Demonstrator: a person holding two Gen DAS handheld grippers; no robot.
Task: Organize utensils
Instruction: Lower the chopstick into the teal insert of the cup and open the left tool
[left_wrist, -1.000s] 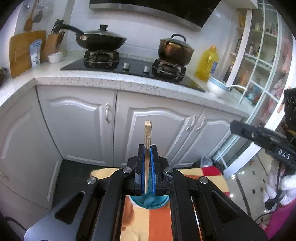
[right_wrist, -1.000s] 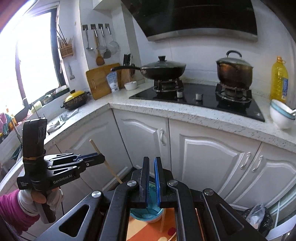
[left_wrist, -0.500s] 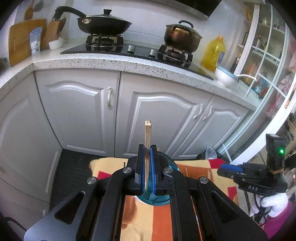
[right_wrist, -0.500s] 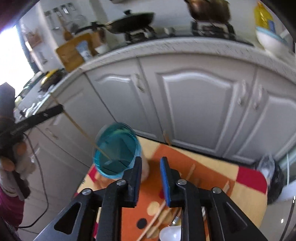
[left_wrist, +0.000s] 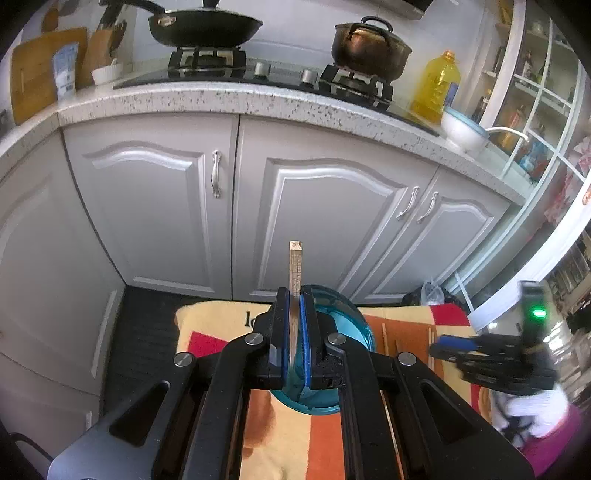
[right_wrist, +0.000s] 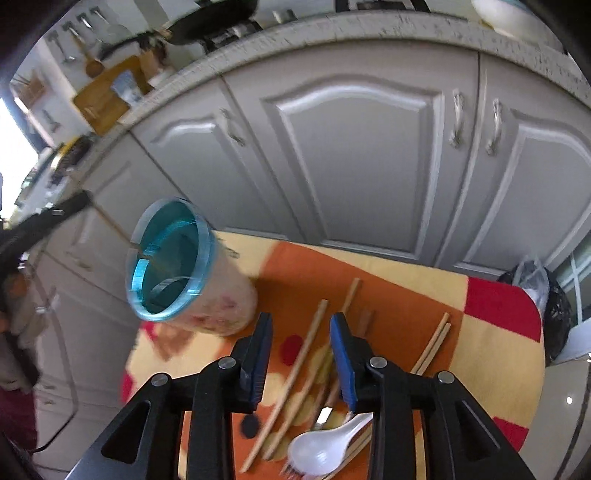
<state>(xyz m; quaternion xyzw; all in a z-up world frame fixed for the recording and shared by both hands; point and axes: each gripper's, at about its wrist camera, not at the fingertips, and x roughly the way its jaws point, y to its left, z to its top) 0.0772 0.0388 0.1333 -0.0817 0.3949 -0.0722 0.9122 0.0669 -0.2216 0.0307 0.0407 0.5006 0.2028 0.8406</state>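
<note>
My left gripper (left_wrist: 294, 295) is shut on a wooden chopstick (left_wrist: 294, 264) that sticks up past its pads, right over the teal-rimmed cup (left_wrist: 352, 325). In the right wrist view that chopstick's lower end (right_wrist: 110, 227) slants into the cup (right_wrist: 170, 258), which stands at the left of the cloth-covered table (right_wrist: 406, 291). My right gripper (right_wrist: 301, 326) hovers above loose chopsticks (right_wrist: 314, 334) on the cloth. Its jaws are opening, with nothing pressed between the pads. A white spoon (right_wrist: 325, 446) lies nearer the camera, and a pair of chopsticks (right_wrist: 436, 339) lies to the right.
Grey cabinet doors (left_wrist: 332, 221) stand close behind the table, under a speckled counter (left_wrist: 229, 101) with a wok, a pot, an oil bottle (left_wrist: 436, 85) and a bowl. A black bag (right_wrist: 550, 302) sits on the floor at the table's right. A gloved hand (left_wrist: 535, 410) holds the right gripper.
The right gripper has dropped from counter height to just above the cloth, tipped downward and parted its jaws. The left gripper has sunk a little toward the cup, still holding the chopstick.
</note>
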